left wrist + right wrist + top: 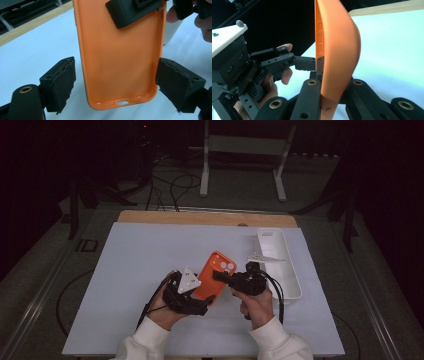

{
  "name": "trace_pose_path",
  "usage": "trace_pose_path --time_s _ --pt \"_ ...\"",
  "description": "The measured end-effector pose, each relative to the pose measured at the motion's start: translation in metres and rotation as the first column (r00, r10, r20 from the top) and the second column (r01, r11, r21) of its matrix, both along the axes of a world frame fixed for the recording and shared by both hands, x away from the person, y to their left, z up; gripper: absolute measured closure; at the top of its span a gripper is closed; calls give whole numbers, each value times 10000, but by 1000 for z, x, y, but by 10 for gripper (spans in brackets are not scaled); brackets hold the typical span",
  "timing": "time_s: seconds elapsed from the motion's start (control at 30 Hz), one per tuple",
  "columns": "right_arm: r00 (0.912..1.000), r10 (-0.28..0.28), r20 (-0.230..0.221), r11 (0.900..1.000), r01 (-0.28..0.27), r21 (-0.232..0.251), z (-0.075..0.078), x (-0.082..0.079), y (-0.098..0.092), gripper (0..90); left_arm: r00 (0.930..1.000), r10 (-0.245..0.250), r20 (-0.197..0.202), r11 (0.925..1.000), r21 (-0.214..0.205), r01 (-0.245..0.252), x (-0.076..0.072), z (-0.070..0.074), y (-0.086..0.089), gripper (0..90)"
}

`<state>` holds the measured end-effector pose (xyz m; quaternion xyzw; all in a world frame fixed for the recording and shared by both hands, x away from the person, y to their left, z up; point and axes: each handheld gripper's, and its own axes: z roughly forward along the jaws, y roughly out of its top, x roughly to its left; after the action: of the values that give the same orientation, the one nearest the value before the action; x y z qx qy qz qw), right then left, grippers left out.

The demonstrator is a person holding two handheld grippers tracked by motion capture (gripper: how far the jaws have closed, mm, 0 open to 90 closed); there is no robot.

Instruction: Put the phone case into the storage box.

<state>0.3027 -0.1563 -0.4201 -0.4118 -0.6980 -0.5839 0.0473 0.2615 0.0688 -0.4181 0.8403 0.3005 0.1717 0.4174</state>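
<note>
high view: a pale blue table top (140,270) with a wooden far edge sits in a dark room. right gripper (332,100) pinches the orange silicone phone case (212,275); left gripper (116,85) jaws are spread beside it.

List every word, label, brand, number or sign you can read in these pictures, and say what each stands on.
None can be read.
The orange phone case bears no print, inside or on its back.
The white tray and the grey plate on the left gripper bear no lettering.
The right gripper has none either.
</note>
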Motion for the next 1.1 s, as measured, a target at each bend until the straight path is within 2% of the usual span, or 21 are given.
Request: trace_pose_path --time_s 0.23,0.5,0.6,0.87,0.93,1.1 --pt "9997 26 225 9999 -22 -170 0 -1 -2 853 9999 74 -132 9996 -287 -78 2 2 8 159" --pt "9974 461 559 9971 -426 -631 0 -3 1 850 9986 -34 -524 9977 -684 -2 5 0 20 186" --pt "9965 558 623 9966 -517 -645 0 -3 1 850 9979 -92 -646 9966 -823 38 6 -1 23 193" --pt "9929 772 910 9949 -707 -724 3 -5 1 849 9936 -500 -1016 9902 -1347 360 7 -4 30 229" --pt "9919 827 965 9944 -757 -743 3 -6 1 849 9905 -694 -1186 9873 -1507 511 8 -5 31 233" --pt "9874 1066 1166 9922 -980 -772 5 -7 1 849 9876 -896 -1286 9833 -1695 671 10 -8 33 279"
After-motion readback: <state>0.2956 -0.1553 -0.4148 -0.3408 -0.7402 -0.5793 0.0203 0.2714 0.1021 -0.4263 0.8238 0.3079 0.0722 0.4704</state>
